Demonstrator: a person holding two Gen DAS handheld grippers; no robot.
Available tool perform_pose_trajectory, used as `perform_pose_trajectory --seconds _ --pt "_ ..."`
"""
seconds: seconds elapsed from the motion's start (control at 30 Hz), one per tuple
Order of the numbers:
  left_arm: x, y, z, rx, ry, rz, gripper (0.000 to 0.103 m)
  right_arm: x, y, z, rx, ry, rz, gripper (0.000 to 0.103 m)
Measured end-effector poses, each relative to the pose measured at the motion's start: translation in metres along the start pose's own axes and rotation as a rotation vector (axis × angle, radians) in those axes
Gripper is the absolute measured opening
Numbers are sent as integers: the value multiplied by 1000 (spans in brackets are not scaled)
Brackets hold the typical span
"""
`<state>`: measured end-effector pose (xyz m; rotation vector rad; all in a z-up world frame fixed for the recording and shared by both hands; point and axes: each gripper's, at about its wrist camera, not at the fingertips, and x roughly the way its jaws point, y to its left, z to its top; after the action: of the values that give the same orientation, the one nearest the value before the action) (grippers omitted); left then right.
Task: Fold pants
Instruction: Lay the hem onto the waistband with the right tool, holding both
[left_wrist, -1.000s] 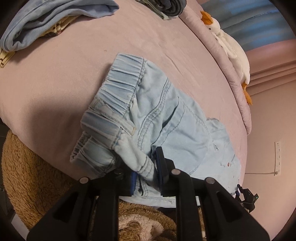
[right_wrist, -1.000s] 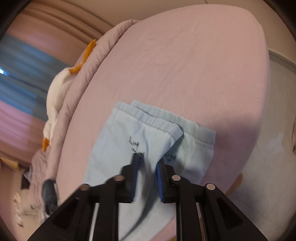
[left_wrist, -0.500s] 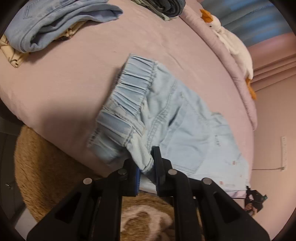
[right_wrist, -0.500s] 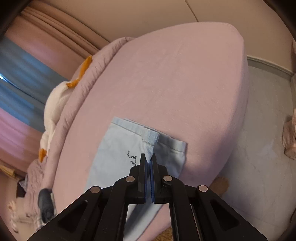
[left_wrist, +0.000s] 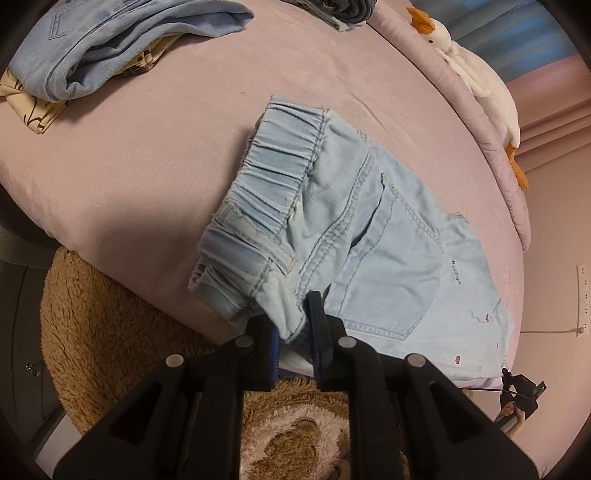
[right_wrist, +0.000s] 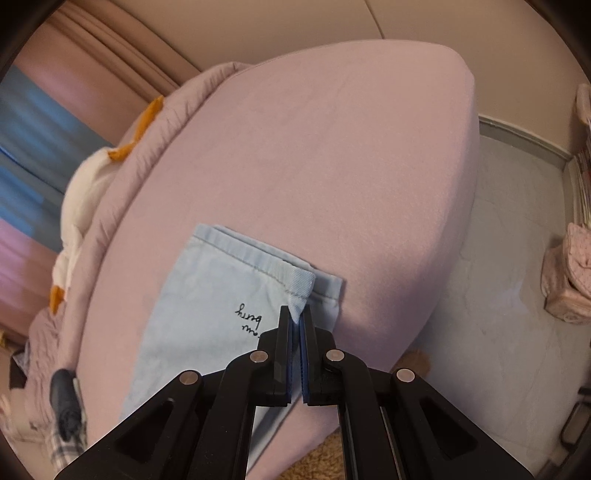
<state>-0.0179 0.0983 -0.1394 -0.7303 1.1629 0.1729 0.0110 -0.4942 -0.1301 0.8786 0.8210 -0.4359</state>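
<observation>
Light blue denim pants (left_wrist: 369, 236) lie across the pink bed (left_wrist: 147, 155), elastic waistband toward the bed's near edge. My left gripper (left_wrist: 293, 326) is shut on a bunched fold of the pants just below the waistband, lifting it a little. In the right wrist view the leg end of the pants (right_wrist: 221, 295) lies flat, with black script lettering on it. My right gripper (right_wrist: 295, 321) is shut on the hem corner, which is pulled up into a small peak between the fingers.
A pile of folded blue jeans and patterned cloth (left_wrist: 96, 44) sits at the far left of the bed. A white plush goose (left_wrist: 476, 70) lies along the pink quilt edge. A brown fuzzy rug (left_wrist: 122, 332) covers the floor below; pale floor (right_wrist: 498, 295) lies right of the bed.
My right gripper closed from open onto the hem corner and lifted it. My left gripper tightened on the waistband fold and drew it toward the bed's edge, spreading the pants flatter.
</observation>
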Motion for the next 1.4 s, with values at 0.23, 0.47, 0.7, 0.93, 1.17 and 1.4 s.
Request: perform_pose_trajectory --seconds 0.23,0.47,0.7,0.93,1.17,1.4 --pt "-9 -6 -5 15 -43 19 14 3 4 3 1 18 -28 4" --pt "-5 3 -7 11 -34 10 17 7 6 2 10 35 -72 4" --pt "9 7 -3 22 -8 20 17 19 3 -1 -2 53 -129 4" --pt "14 5 -3 32 -21 42 17 21 2 1 -17 64 -139 4" --pt "16 18 -3 -26 -11 -15 17 23 9 -2 -54 53 -180 4" --pt "14 21 -2 -31 -8 -30 17 25 14 -3 -84 36 -218 4"
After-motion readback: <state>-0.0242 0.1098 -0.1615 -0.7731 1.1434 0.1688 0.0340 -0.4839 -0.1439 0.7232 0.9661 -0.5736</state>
